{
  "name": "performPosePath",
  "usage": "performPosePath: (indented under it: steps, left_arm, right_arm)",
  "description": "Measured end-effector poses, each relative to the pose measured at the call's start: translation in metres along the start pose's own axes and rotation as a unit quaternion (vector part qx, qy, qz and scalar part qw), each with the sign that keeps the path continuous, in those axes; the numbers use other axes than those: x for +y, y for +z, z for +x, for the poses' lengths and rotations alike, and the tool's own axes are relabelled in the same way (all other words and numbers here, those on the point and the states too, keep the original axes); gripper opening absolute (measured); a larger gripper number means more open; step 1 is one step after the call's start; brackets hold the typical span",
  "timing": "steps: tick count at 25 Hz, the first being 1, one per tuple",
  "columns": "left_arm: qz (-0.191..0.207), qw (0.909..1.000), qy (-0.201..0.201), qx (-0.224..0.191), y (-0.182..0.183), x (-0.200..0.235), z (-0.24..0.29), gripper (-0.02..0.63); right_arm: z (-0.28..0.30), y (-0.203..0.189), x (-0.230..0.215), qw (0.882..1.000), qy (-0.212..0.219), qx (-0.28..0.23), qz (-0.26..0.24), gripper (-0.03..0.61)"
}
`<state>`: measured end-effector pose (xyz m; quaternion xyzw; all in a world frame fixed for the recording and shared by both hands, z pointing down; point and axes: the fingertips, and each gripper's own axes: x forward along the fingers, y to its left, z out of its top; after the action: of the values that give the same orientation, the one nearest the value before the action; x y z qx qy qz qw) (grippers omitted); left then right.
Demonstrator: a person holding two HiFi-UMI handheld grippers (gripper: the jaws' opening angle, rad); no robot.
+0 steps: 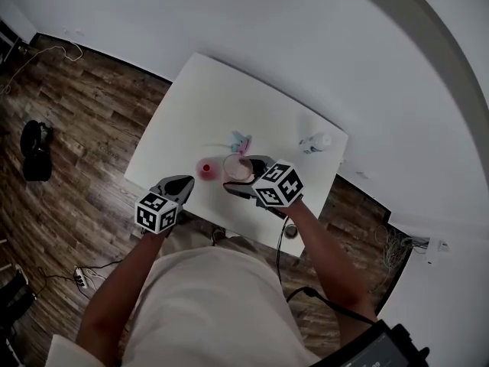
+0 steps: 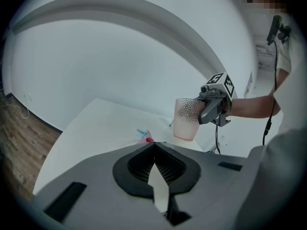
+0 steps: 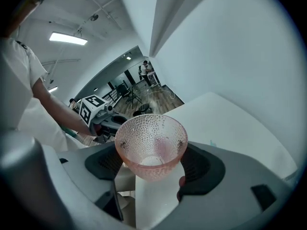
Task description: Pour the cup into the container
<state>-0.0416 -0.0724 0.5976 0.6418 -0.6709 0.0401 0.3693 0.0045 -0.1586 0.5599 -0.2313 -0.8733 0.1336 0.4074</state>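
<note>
The only print I can find is the black-and-white square markers on the left cube (image 1: 157,211) and the right cube (image 1: 279,183). I am working over a plain white table (image 1: 206,105) set against a white wall (image 1: 306,37), on a dark wood-plank floor (image 1: 76,121) where a black bag (image 1: 34,150) and loose cables lie. My right gripper (image 3: 152,169) is clamped on the cup (image 2: 186,120), a pink translucent tumbler with a dimpled wall, held upright just right of the small pink round container (image 1: 205,168). I cannot tell whether the cup's base touches the table. My left gripper (image 2: 153,146) has its jaw tips pressed together on nothing, at the near edge. Farther back lie a blue-and-pink item (image 1: 241,140) and a pale bottle-like thing (image 1: 315,142).
</note>
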Motion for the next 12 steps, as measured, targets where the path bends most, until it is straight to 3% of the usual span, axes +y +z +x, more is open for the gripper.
performPosePath:
  steps: [12]
  left_arm:
    - [0.012, 0.9995, 0.020, 0.020, -0.010, -0.019, 0.000, 0.011]
  right_arm:
    - [-0.042, -0.032, -0.024, 0.991, -0.111, -0.066, -0.038, 0.370]
